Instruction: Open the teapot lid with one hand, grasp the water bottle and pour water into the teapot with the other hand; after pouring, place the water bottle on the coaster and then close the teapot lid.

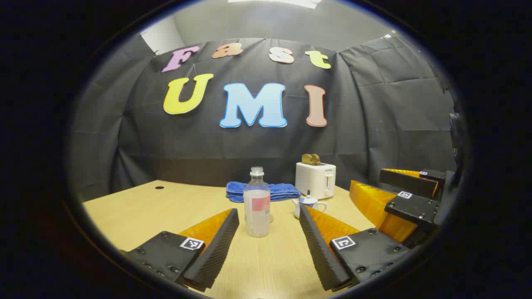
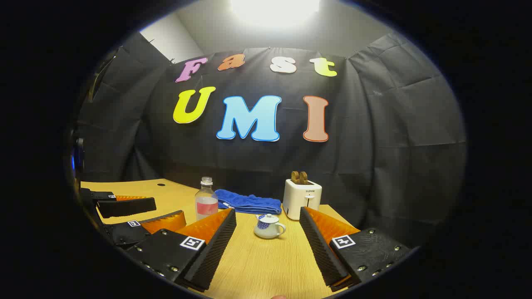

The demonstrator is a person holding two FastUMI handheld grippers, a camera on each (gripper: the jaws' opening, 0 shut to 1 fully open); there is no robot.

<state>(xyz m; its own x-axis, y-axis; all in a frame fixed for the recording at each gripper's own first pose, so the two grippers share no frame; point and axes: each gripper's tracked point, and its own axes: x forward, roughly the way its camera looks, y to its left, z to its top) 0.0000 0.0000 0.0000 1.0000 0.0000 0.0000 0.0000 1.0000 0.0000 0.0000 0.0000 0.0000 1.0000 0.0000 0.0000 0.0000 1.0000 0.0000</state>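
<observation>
The left gripper (image 1: 269, 236) hovers level, fingers spread, the water bottle (image 1: 257, 203) just ahead; the right gripper (image 2: 268, 234), likewise spread, faces the teapot (image 2: 268, 226).

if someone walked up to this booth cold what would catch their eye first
Probably the clear water bottle standing upright mid-table, framed between the open fingers of the left gripper. Next, the small white and blue teapot, lid on, sitting ahead of the open right gripper. Behind them, by the black cloth wall, a white toaster with toast sticking up stands beside a folded blue towel.
</observation>
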